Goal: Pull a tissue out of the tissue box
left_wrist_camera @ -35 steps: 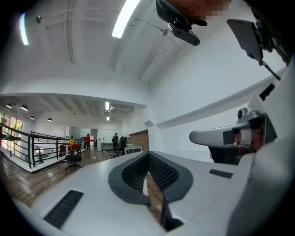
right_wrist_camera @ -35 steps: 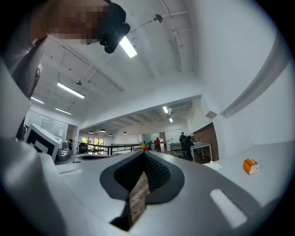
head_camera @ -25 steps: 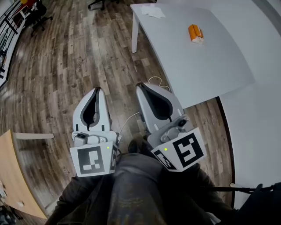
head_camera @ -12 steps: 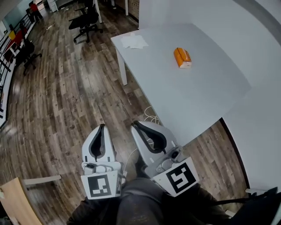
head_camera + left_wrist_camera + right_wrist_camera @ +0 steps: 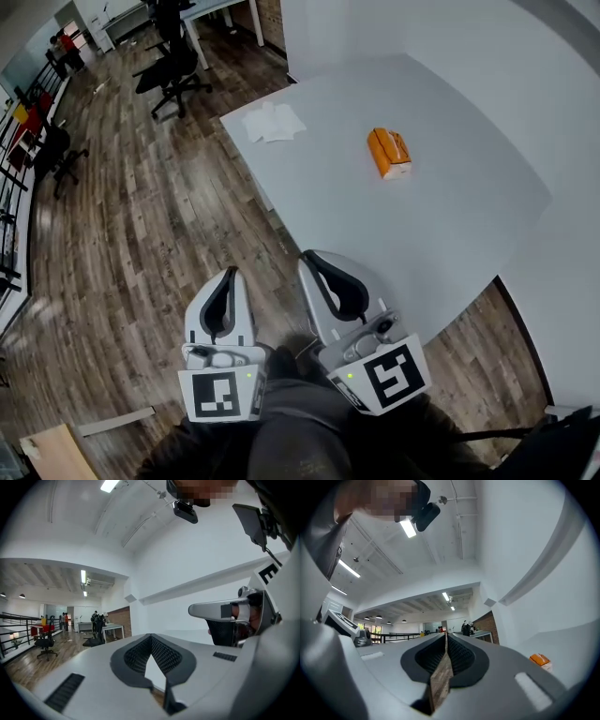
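Note:
An orange tissue box (image 5: pixel 388 153) lies on the white table (image 5: pixel 450 225), far ahead of both grippers; in the right gripper view the tissue box (image 5: pixel 540 660) shows small at the lower right. My left gripper (image 5: pixel 230 272) hangs over the wooden floor, short of the table, shut with nothing in it; its own view shows the left gripper (image 5: pixel 151 635) with tips together. Beside it, my right gripper (image 5: pixel 309 256) reaches the table's near edge. The right gripper (image 5: pixel 445 634) has its jaws nearly together and closing, with nothing between them.
White sheets (image 5: pixel 273 123) lie on the table's far left corner. Black office chairs (image 5: pixel 169 70) stand on the wooden floor (image 5: pixel 141 225) beyond. A white wall (image 5: pixel 553 84) runs along the table's right side. More desks and people show far off in the left gripper view.
Both grippers and the head have travelled forward toward the table. The tissue box and table now sit lower and nearer in the head view. Neither gripper has taken hold of anything.

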A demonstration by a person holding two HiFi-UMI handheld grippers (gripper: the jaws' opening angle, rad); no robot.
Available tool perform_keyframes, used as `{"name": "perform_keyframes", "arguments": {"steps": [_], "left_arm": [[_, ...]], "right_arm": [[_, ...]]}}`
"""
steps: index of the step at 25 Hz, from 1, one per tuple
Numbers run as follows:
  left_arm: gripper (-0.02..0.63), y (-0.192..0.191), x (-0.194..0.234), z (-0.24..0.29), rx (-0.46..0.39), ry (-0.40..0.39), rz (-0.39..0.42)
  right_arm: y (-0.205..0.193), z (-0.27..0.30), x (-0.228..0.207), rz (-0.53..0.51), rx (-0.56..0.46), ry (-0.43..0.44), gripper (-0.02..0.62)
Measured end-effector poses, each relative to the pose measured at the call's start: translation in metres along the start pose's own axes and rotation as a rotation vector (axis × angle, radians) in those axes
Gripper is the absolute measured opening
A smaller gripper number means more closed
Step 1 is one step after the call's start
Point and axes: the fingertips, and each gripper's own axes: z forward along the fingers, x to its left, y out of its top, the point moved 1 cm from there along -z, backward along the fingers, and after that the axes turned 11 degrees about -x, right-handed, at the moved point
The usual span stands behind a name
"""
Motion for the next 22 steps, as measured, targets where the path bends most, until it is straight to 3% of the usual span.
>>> {"name": "perform_keyframes", "arguments": {"steps": [6, 15, 18, 22], "left_arm": [[0.0, -0.014, -0.012, 0.076, -0.024, -0.138, 0.008], [0.0, -0.057, 0.002, 0.232, -0.067, -0.404, -0.078], [0.0, -0.063, 0.016, 0.295, -0.094, -0.521, -0.092], [0.0, -0.072, 0.026, 0.355, -0.069, -0.705, -0.118]], "right_arm": [[-0.016, 0.025, -0.059, -0.026, -0.012, -0.109, 0.015], [-0.074, 0.11, -0.147, -0.128, 0.042, -0.34, 0.015], [-0.088, 0.154, -0.177, -0.156, 0.047, -0.451, 0.012], [-0.1, 0.205, -0.212, -0.155, 0.032, -0.602, 0.008]]}}
